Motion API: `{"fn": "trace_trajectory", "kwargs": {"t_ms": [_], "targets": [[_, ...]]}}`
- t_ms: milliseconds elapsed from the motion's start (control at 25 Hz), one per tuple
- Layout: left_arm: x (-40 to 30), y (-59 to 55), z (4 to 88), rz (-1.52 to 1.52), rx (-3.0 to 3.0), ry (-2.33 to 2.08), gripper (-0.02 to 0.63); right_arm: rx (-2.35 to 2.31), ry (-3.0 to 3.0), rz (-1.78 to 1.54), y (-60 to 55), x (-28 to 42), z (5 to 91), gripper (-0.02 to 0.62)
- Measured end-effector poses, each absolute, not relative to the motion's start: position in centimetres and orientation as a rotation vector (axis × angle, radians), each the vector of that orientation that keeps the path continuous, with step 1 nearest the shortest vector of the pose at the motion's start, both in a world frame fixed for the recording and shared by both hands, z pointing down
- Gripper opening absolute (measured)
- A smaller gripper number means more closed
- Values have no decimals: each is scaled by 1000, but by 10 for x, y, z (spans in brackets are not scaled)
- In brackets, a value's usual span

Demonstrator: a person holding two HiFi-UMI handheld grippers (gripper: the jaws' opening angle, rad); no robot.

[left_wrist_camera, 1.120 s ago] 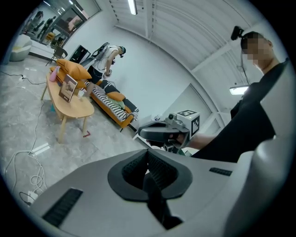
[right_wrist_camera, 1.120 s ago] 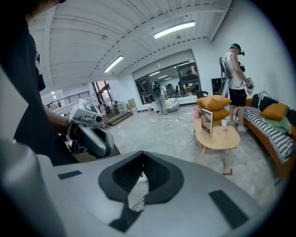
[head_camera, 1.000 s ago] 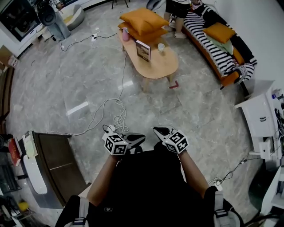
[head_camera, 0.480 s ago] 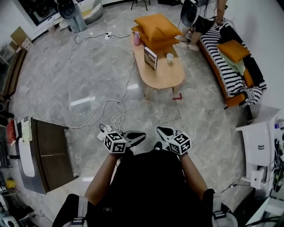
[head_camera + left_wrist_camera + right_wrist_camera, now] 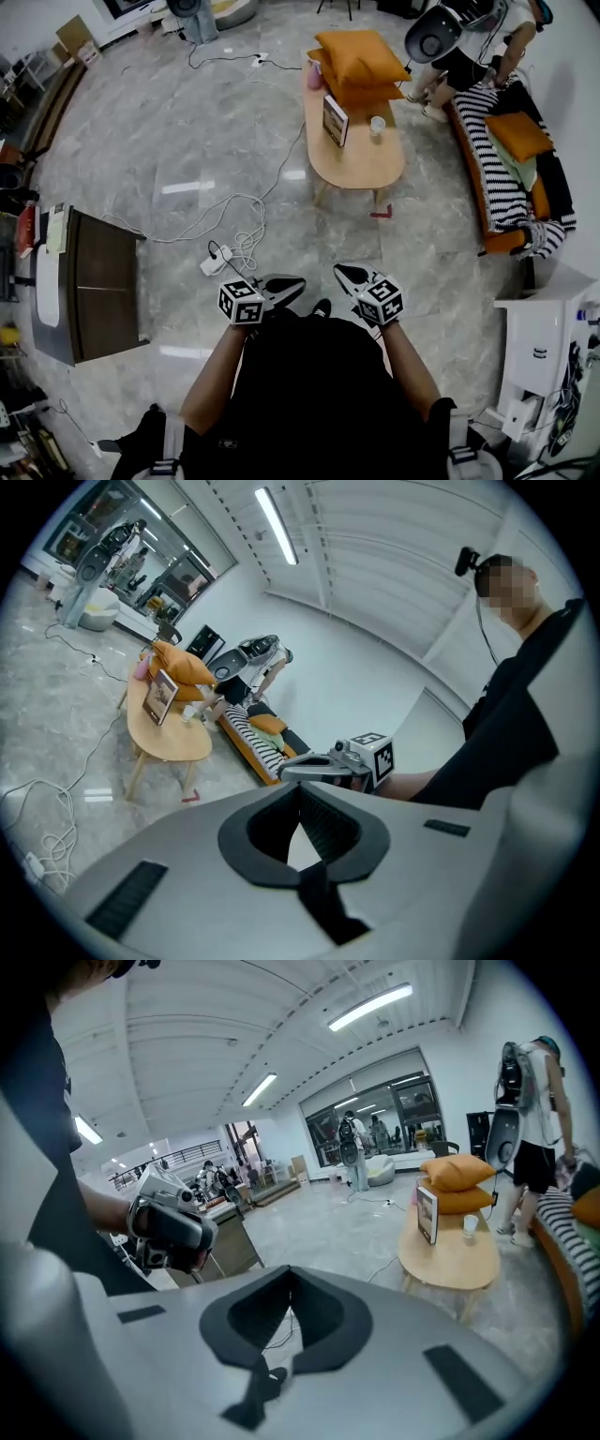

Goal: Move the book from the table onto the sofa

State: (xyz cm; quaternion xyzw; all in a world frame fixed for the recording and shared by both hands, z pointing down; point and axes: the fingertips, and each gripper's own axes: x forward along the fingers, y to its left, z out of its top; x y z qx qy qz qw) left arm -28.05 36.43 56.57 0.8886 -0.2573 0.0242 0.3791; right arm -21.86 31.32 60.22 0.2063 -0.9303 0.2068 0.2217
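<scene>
Head view: I hold my left gripper (image 5: 296, 281) and my right gripper (image 5: 341, 273) close in front of my body over the grey floor (image 5: 187, 141), well apart from the table (image 5: 361, 167). In both gripper views my fingers are pressed together with nothing between them.

The only container I see is a small white cup (image 5: 378, 125), upright on the oval wooden table. I cannot tell whether anything is in it.

The book (image 5: 335, 120) stands upright on the table just beside the cup. It is thin, with a brownish cover picture inside a pale border.

Beyond it, two orange cushions (image 5: 356, 61) are stacked on the table's far end. The striped sofa (image 5: 502, 192) lies to the table's right.
</scene>
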Motion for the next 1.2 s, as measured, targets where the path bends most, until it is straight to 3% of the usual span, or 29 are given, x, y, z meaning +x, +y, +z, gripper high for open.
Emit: {"fn": "trace_trajectory", "kwargs": {"t_ms": [480,880,1200], "targets": [[-281,348,571,77,2254,-740,11,597,-2579,563,314,-210,599,9],[-253,313,575,129,2312,-594,11,787,-2493,610,297,-162,610,9],[-276,275,581,157,2304,-530,11,821,-2474,615,257,-191,606,9]]}}
